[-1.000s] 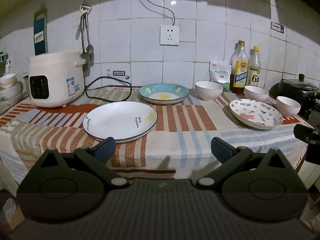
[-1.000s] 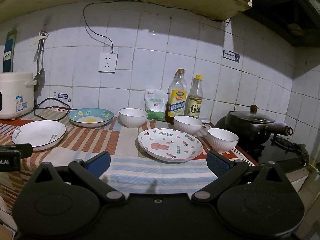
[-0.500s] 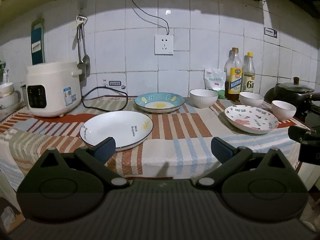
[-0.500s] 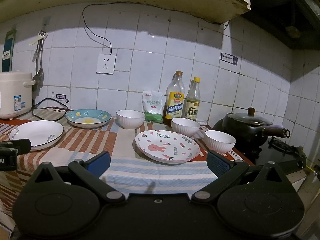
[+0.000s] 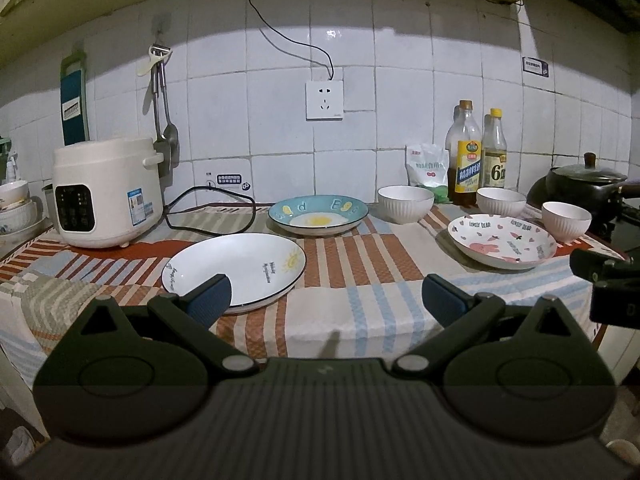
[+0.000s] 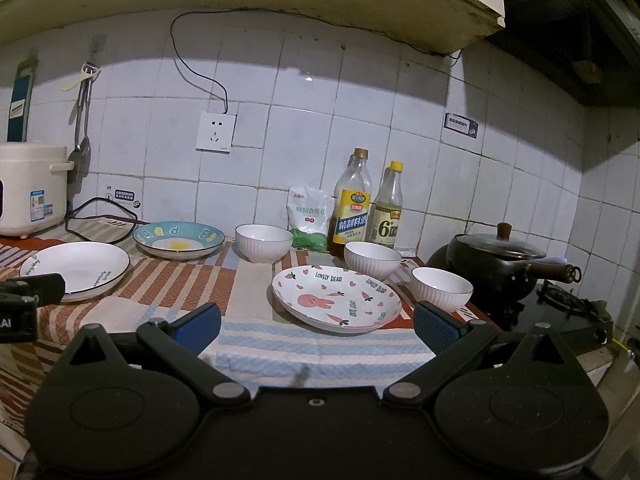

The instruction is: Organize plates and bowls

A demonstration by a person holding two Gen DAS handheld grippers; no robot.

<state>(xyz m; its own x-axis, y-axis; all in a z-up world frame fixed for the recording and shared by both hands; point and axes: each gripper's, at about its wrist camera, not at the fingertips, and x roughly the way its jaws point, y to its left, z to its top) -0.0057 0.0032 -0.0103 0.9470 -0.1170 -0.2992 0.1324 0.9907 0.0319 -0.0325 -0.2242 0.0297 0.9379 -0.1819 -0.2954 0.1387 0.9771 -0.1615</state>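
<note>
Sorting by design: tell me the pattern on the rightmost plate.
Pink rabbit, carrots and hearts on white plate; right wrist view.

A striped cloth [image 5: 360, 280] covers the counter [image 6: 592, 360]. On it lie a white plate [image 5: 236, 266], a blue egg plate [image 5: 318, 216], a rabbit plate [image 6: 336, 300], three white ribbed bowls [image 6: 264, 242], a rice cooker [image 5: 106, 192], two bottles [image 6: 352, 204] and a pouch [image 6: 310, 216].

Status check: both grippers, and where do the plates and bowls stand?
Left gripper open, empty. Right gripper open, empty. Three plates, three bowls spread on the cloth, unstacked. Nothing in the way.
</note>
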